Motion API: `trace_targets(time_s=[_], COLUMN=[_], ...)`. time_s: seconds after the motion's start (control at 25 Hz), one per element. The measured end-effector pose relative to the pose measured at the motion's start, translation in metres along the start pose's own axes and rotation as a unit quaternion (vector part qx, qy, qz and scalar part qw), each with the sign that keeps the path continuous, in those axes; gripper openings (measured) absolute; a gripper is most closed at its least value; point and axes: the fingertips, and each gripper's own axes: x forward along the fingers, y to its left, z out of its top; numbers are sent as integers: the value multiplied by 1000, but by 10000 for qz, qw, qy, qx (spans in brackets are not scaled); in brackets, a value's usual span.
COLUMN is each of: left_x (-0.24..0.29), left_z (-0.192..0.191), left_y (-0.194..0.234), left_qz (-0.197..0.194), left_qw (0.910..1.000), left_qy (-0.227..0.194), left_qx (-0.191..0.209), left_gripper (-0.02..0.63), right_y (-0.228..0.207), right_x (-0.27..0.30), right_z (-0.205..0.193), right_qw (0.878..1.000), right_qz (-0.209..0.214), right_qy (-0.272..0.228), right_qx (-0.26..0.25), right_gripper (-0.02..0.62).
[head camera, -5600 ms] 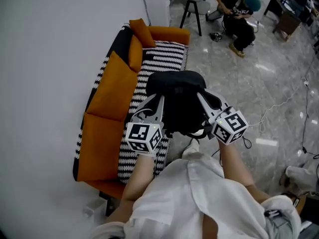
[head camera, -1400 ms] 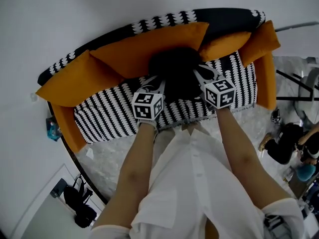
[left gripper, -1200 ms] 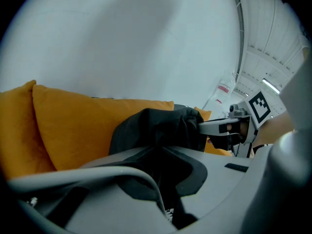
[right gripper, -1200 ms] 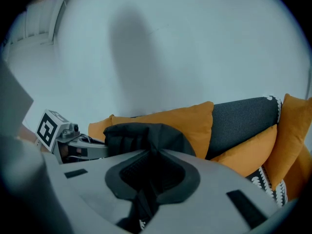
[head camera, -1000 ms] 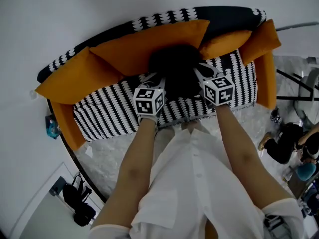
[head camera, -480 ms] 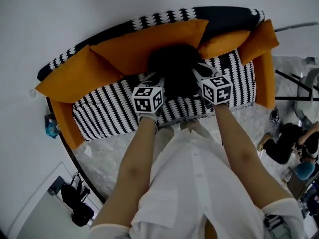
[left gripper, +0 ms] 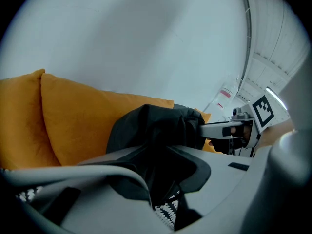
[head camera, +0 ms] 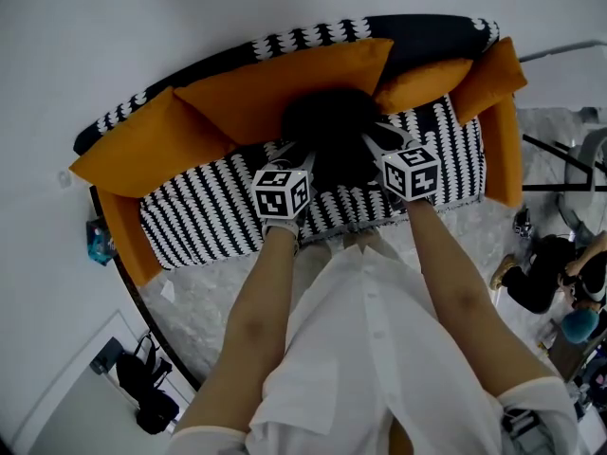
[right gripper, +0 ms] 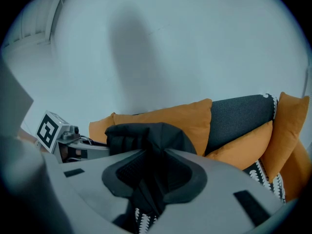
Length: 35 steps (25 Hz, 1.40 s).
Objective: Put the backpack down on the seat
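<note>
The black backpack point(head camera: 332, 126) rests on the striped black-and-white sofa seat point(head camera: 209, 218), leaning on the orange back cushions point(head camera: 275, 88). My left gripper point(head camera: 294, 150) reaches its left side, and in the left gripper view the jaws point(left gripper: 161, 179) are closed on black fabric of the backpack point(left gripper: 156, 126). My right gripper point(head camera: 377, 140) is at the bag's right side. Its jaws point(right gripper: 151, 179) are opening, with a fold of the backpack point(right gripper: 146, 133) still lying between them, and the textured pads stand off it.
A white wall rises behind the sofa. Orange pillows point(head camera: 493, 79) fill its right end. On the marble floor a person crouches at the right point(head camera: 550, 273), black stand legs point(head camera: 567, 164) are nearby, and a dark bag point(head camera: 147, 391) lies at the lower left.
Several seconds ago the backpack hung between both grippers beside the sofa; now it sits on the seat. Over the last second the grippers have barely shifted.
</note>
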Motion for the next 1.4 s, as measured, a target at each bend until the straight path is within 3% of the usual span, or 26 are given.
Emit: trace_targets(time_s=[0.56,0.96,1.4], left_x=[-29,-46,-67], left_z=[-13,-4,18], left_y=[-8,-22,-54], left_qz=[78,12,-172], left_qw=[10000,9999,9990], left_qy=[-10,-88,-313], left_qx=[-24,117,285], left_gripper=[129,129,129], right_y=[10,21,29], right_x=[-28,-50,-90], right_z=[-15,-27,-22], right_qw=[10000,9996,10000], right_qz=[-14,6,-5], right_qy=[92,239,-3], right_qx=[-9,-130,-17], right_gripper=[138,143,143])
